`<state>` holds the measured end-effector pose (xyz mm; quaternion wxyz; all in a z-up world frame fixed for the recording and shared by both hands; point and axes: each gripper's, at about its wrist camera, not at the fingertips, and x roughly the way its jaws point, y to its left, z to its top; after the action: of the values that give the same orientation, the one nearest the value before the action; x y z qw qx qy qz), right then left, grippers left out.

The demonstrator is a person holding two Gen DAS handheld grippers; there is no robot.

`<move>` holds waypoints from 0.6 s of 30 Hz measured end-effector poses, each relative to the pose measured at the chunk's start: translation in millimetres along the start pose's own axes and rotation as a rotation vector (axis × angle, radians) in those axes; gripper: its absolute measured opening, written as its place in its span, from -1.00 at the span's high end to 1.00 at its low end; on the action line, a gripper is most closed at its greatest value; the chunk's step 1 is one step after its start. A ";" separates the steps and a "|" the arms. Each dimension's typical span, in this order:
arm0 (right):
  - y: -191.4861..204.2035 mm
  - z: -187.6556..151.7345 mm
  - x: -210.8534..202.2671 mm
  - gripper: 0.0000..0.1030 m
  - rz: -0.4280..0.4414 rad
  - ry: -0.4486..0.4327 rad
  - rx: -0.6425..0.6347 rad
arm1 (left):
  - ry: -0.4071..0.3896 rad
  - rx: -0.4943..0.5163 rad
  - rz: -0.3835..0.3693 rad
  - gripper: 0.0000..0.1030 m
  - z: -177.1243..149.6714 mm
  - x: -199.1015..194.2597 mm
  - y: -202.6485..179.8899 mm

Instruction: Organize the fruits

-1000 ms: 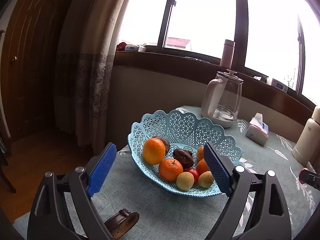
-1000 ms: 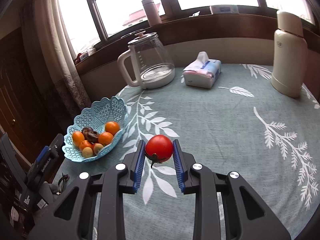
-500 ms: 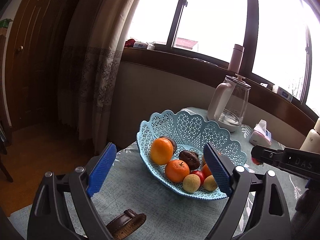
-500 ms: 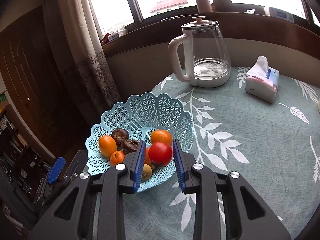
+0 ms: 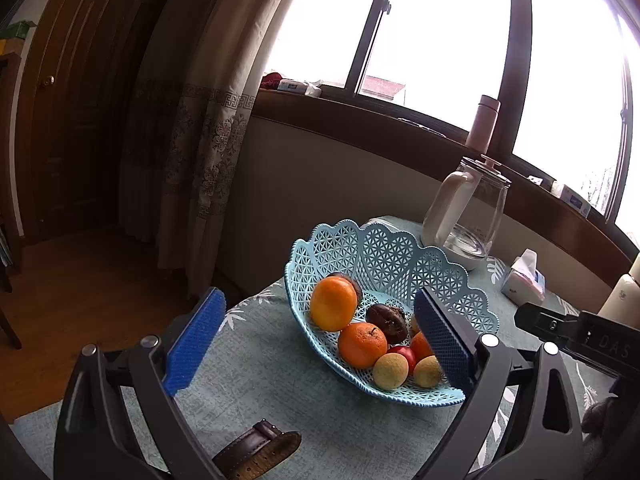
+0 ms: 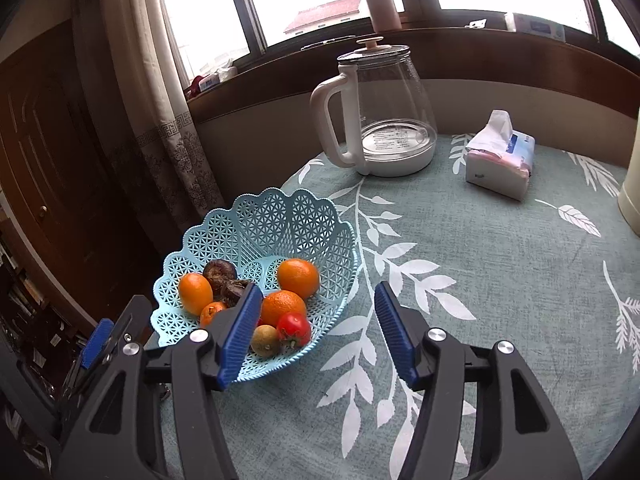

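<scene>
We see the tomato (image 6: 293,327) lying in the blue basket (image 6: 280,216), near its front rim, between the wide-open right tongs (image 6: 316,332) but below them. Our left tongs (image 5: 316,340) gape empty too. The basket sits on a leaf-patterned tablecloth (image 6: 500,280) by a window (image 5: 440,32).

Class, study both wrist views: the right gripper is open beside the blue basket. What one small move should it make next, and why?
Probably draw the right gripper back and up from the blue basket. Its jaws stand wide apart and empty, and the red tomato lies inside the basket at the near rim among the oranges, so that placement looks done. No loose fruit shows on the tablecloth in these views.
</scene>
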<state>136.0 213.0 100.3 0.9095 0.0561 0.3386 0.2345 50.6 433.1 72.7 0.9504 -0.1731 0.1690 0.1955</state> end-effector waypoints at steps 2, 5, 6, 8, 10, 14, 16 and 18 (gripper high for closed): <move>-5.8 -7.0 -5.2 -0.30 -0.001 0.002 0.016 | 0.000 0.001 0.002 -0.91 0.1 -0.1 0.1; -15.2 -16.9 -13.0 -0.54 0.000 0.005 0.043 | -0.005 -0.002 0.005 -0.94 0.1 -1.3 0.1; -17.9 -19.9 -15.5 -0.56 -0.003 0.005 0.048 | -0.008 -0.002 0.005 -0.94 0.1 -1.9 0.2; -22.9 -24.8 -20.5 -0.63 -0.007 0.004 0.055 | -0.011 0.000 0.007 -0.94 0.0 -2.5 -0.4; -26.2 -29.4 -25.7 -0.68 -0.013 0.002 0.055 | -0.017 0.003 0.006 -0.94 0.0 -4.0 -1.0; -30.0 -38.4 -37.1 -0.75 -0.029 -0.012 0.046 | -0.034 0.007 -0.001 -0.94 0.7 -11.0 -1.8; -29.9 -42.8 -42.8 -0.78 -0.042 -0.024 0.028 | -0.025 0.023 -0.016 -0.94 0.5 -14.3 -3.2; -28.5 -46.9 -48.3 -0.81 -0.063 -0.045 0.006 | -0.004 0.045 -0.036 -0.94 -1.0 -17.2 -4.9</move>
<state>85.1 162.8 85.5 0.9237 0.0535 0.3202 0.2035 37.6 423.1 79.8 0.9578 -0.1541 0.1682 0.1747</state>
